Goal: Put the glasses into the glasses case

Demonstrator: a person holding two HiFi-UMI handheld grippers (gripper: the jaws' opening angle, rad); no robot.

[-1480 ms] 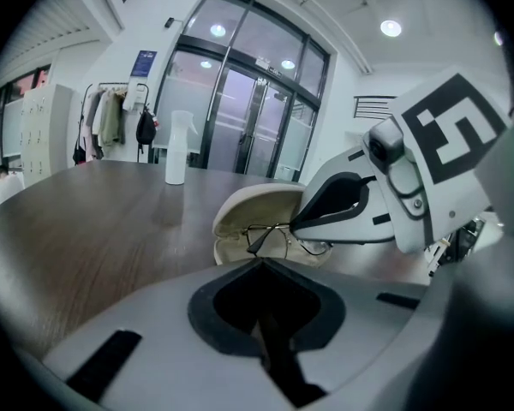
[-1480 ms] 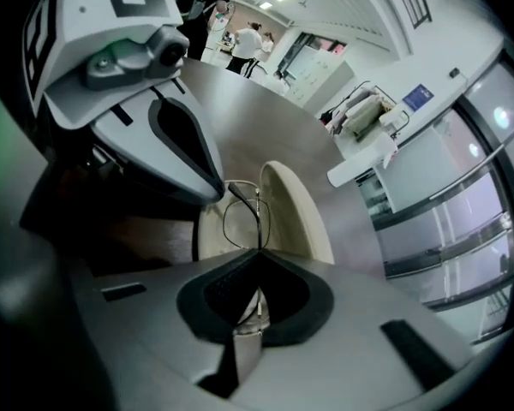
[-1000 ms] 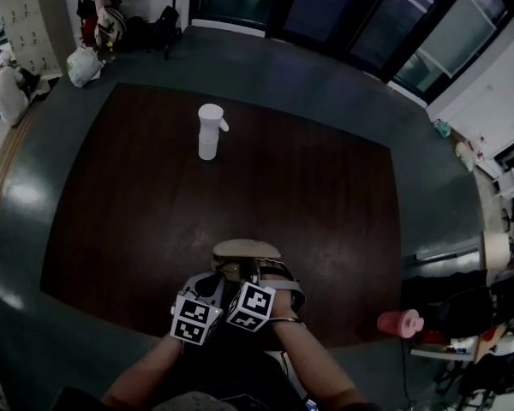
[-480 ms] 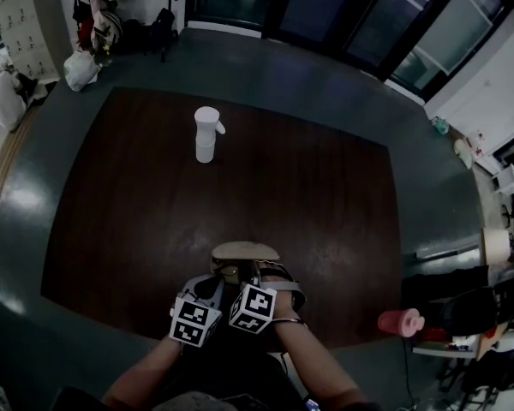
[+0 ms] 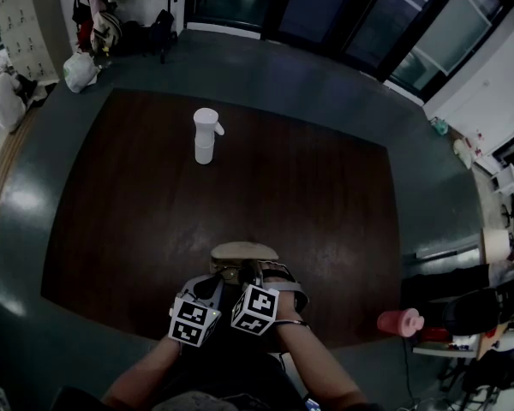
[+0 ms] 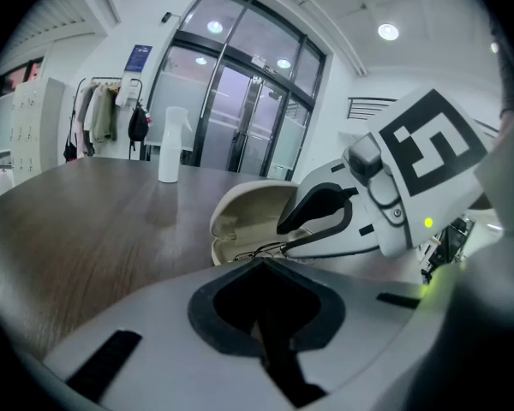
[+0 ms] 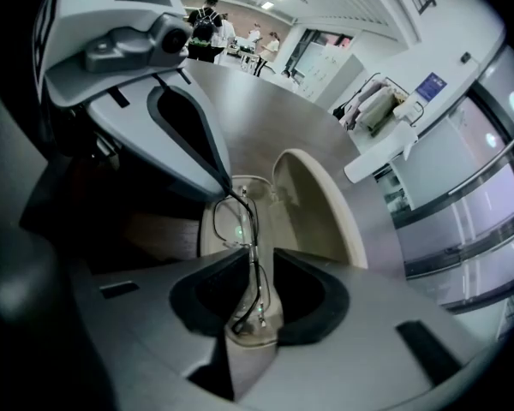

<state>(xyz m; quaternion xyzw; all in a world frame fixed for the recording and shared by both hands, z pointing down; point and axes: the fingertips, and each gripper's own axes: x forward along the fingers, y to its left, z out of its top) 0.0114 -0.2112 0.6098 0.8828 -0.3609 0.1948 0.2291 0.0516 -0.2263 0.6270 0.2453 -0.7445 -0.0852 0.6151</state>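
Note:
The beige glasses case (image 5: 244,252) lies open at the near edge of the dark table, lid up; it also shows in the left gripper view (image 6: 244,217) and the right gripper view (image 7: 313,208). The thin wire glasses (image 7: 244,229) hang over the case's tray. My right gripper (image 7: 255,311) is shut on one end of the frame. My left gripper (image 6: 261,268) is shut, its tip at the frame's other end (image 6: 255,251) by the case rim. In the head view both grippers, left (image 5: 210,282) and right (image 5: 253,274), crowd the case's near side.
A white spray bottle (image 5: 205,135) stands upright at the far middle of the table (image 5: 325,204). A pink cup (image 5: 399,322) sits off the table at the right. Bags and clutter lie on the floor beyond the far left corner.
Both grippers stay together at the open case. The right gripper's marker cube has edged slightly right and down.

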